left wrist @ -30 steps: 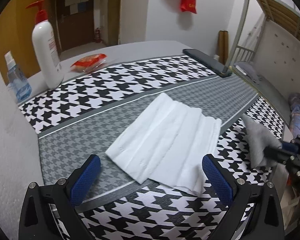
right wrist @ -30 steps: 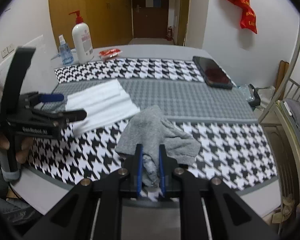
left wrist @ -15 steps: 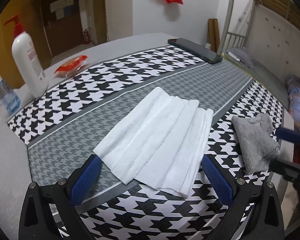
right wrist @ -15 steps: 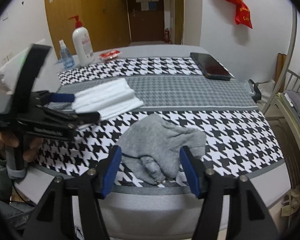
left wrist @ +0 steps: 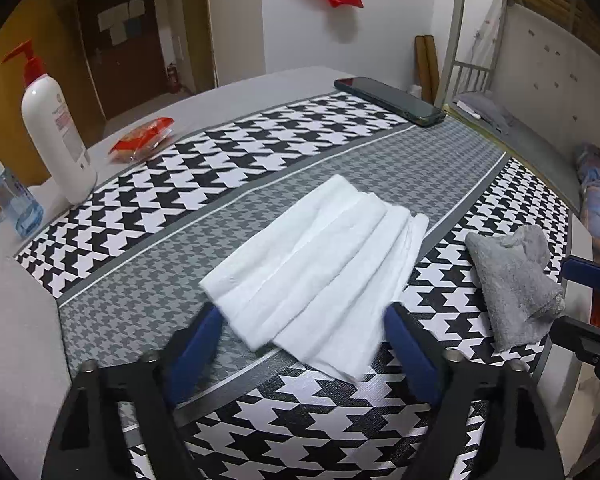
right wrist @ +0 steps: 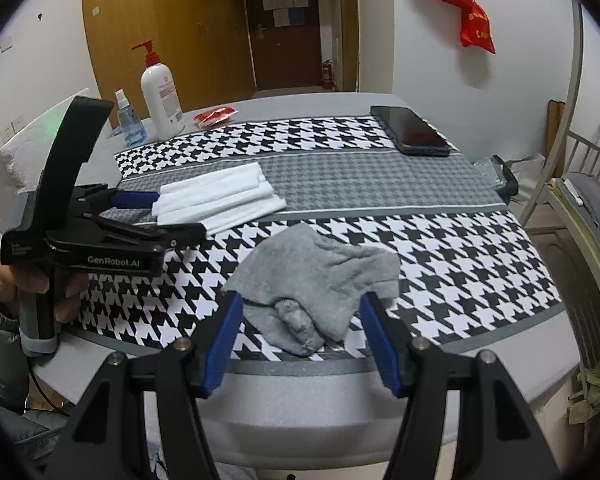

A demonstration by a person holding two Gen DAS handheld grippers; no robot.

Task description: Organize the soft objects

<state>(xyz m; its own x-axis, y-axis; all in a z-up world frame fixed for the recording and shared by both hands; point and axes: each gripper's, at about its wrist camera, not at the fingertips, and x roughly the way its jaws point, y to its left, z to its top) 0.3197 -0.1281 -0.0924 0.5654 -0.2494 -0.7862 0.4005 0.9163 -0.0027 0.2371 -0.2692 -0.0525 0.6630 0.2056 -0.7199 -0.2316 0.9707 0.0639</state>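
A folded white towel [left wrist: 320, 272] lies on the grey band of the houndstooth table mat [left wrist: 260, 152]; it also shows in the right wrist view [right wrist: 220, 200]. My left gripper [left wrist: 304, 356] is open, its jaws straddling the towel's near edge. A crumpled grey cloth [right wrist: 320, 280] lies on the mat near the front edge; it shows at the right in the left wrist view [left wrist: 516, 280]. My right gripper [right wrist: 302, 344] is open and empty, just short of the grey cloth. The left gripper shows in the right wrist view [right wrist: 176, 216].
A white pump bottle [left wrist: 56, 136], a small blue spray bottle [left wrist: 12, 200] and a red packet [left wrist: 144, 140] stand at the mat's far left. A black phone [left wrist: 388, 100] lies at the far right corner. A bed frame [left wrist: 540, 80] stands beyond the table.
My right gripper opened and let go of the grey cloth, which now lies on the mat. My left gripper moved forward, up to the white towel's near edge.
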